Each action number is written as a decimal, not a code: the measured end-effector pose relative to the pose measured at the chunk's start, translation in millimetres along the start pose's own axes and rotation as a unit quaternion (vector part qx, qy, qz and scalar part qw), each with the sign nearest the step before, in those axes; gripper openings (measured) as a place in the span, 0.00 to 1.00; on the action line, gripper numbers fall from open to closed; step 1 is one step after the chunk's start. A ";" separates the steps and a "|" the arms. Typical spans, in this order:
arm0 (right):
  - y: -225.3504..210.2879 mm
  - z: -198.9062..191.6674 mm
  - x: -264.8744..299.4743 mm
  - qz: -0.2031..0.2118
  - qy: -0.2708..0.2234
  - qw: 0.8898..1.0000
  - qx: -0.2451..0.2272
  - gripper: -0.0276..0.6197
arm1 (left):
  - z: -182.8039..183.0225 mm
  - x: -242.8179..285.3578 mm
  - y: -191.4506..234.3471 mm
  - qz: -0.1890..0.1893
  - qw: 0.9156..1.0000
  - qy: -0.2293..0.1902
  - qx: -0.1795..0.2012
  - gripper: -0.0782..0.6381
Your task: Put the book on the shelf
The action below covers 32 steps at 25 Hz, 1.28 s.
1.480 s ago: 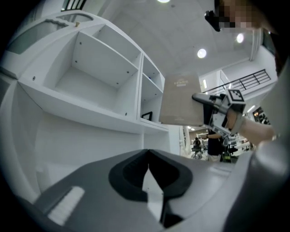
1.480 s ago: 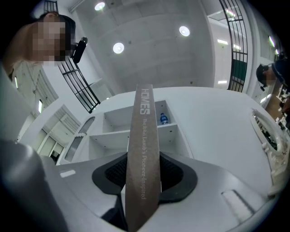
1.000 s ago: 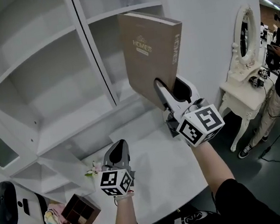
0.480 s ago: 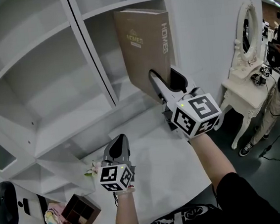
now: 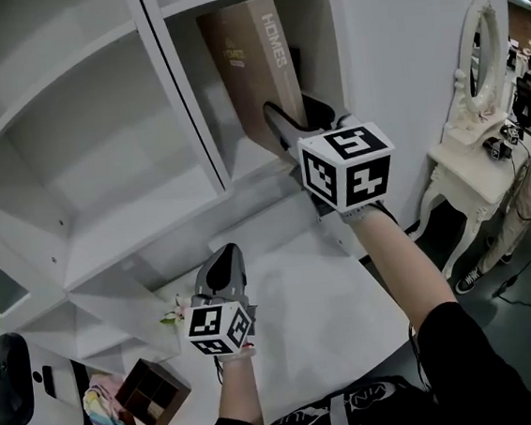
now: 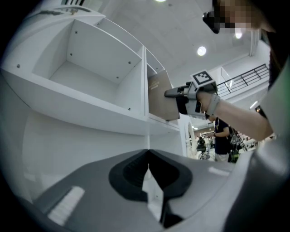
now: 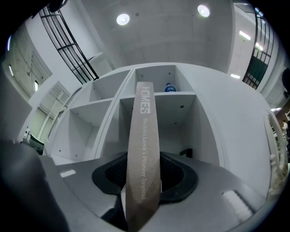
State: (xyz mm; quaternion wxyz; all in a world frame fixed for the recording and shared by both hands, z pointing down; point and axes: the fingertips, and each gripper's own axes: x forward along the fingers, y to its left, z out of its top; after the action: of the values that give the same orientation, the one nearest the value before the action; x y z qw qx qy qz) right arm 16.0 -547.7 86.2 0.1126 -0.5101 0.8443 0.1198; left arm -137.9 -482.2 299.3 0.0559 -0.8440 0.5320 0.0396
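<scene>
A tan hardback book with "HOMES" on its spine stands upright, partly inside the right-hand compartment of the white shelf unit. My right gripper is shut on the book's lower near edge, its jaws clamped on either side of the spine. From the left gripper view the book and the right gripper show at the compartment's opening. My left gripper hangs low over the white table, shut with nothing between its jaws.
A vertical divider separates the book's compartment from a wide bare one to the left. A small blue item sits on the shelf above. A brown wooden box and colourful cloth lie at the table's left; a dressing table with mirror stands right.
My right gripper has carried the book up and forward, from in front of the shelf into the right compartment. The left gripper has stayed where it was.
</scene>
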 end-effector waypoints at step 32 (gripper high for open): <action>-13.0 -42.1 112.9 -0.031 0.091 0.995 0.012 0.32 | -9.4 -18.3 44.4 0.064 0.998 0.010 -0.005 0.11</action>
State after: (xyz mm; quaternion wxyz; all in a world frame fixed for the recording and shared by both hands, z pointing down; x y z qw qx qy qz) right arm -26.6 -661.1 89.6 0.0447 -0.5435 0.8361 0.0595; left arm -185.9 -486.1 308.6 0.0435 -0.8087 0.5854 0.0374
